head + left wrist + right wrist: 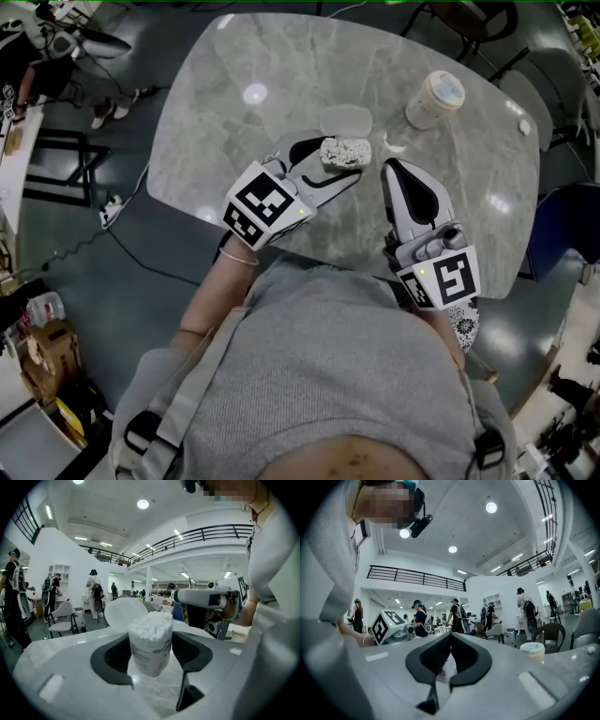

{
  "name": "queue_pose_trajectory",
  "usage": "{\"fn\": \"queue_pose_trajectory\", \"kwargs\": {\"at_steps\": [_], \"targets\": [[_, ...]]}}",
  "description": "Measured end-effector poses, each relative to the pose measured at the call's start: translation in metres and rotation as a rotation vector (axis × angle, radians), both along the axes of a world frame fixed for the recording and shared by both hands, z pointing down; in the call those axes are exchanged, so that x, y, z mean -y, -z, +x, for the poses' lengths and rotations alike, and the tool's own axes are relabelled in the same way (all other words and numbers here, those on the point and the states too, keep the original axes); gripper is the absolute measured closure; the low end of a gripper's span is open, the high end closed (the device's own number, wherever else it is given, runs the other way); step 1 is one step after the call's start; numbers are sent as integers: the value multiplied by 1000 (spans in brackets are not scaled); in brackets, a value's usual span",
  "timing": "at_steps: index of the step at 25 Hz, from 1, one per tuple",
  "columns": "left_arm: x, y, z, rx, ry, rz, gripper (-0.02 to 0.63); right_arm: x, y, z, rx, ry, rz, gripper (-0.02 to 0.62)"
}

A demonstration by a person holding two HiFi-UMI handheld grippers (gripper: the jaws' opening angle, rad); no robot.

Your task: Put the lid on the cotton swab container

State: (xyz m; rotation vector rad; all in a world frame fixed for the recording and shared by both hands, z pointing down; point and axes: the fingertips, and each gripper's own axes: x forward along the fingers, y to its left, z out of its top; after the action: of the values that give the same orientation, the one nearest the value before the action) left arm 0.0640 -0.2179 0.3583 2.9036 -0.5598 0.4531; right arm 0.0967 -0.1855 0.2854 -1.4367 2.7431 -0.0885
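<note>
Your L claw (330, 165) is closed on the cotton swab container (342, 152), pads pressed to both its sides. The container stands upright on the surface (234, 112), towards the near edge, top open and swabs packed to the brim. The lid (345, 120) lies on the surface just beyond the container, on the far side from you. I can't tell if the two touch.

Your R claw (387, 166) is just beside the container on its right, tips pointing away from you. Its jaws are together at the tips w/ nothing in them. The lid sits ahead and a bit left of those tips.

Further off to the right a 2nd jar (434, 98) stands w/ its cap on, well apart from the lid. A small round white thing (525, 127) lies near the surface's right edge.

Around you there are people w/ backpacks (96, 595) and chairs (549, 634) on the floor.
</note>
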Motion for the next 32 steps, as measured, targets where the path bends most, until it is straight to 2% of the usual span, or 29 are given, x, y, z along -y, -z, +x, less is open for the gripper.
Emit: {"fn": "queue_pose_trajectory", "kwargs": {"at_steps": [15, 23, 28, 32], "targets": [[-15, 31, -5, 0, -55, 35, 334, 8, 18, 3, -28, 25, 12, 595], [-28, 38, -4, -10, -83, 61, 334, 31, 35, -8, 42, 154, -90, 529], [-34, 45, -4, -11, -97, 78, 335, 42, 32, -17, 64, 206, -164, 516], [-35, 45, -4, -9, -104, 83, 336, 46, 30, -22, 128, 241, -207, 517]]}}
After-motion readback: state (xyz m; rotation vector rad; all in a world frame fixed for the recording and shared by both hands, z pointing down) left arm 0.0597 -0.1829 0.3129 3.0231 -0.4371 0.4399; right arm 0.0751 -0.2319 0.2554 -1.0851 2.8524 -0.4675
